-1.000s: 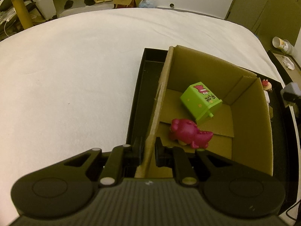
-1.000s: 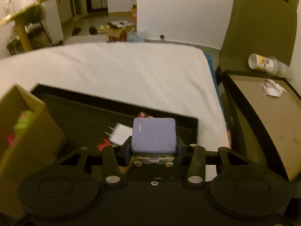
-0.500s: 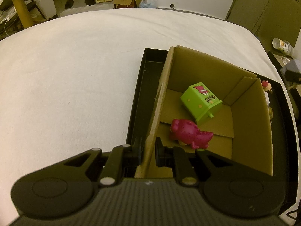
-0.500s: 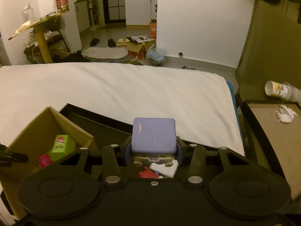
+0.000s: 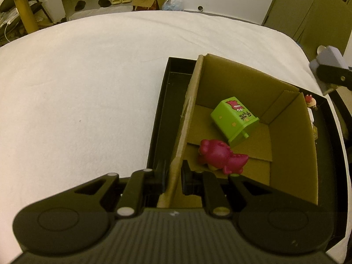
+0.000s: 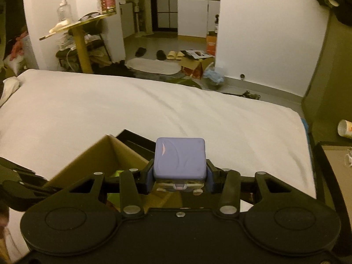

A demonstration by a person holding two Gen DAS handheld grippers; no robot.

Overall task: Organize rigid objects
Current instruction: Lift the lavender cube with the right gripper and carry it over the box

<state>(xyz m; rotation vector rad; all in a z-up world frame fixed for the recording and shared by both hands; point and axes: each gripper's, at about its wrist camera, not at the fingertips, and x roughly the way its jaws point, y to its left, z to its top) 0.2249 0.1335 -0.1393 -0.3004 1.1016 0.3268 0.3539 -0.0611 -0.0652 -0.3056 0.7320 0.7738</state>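
Observation:
A brown cardboard box (image 5: 292, 136) sits in a black tray (image 5: 164, 101) on the white bed. Inside it lie a green block toy (image 5: 234, 118) and a magenta dinosaur figure (image 5: 220, 155). My left gripper (image 5: 173, 176) is shut on the box's near left wall (image 5: 187, 114). My right gripper (image 6: 179, 177) is shut on a lilac cube-headed toy (image 6: 179, 159), held above the box's far corner (image 6: 110, 151). The same toy (image 5: 329, 61) shows at the right edge of the left wrist view, above the tray.
A small red-topped figure (image 5: 309, 101) and other small items stand in the tray to the right of the box. The bed (image 5: 88, 88) spreads wide to the left. A paper cup (image 6: 345, 128) lies on a side surface at the right.
My right gripper has risen and swung left with the lilac toy, from over the tray's right part to above the box. The left gripper and box have not moved.

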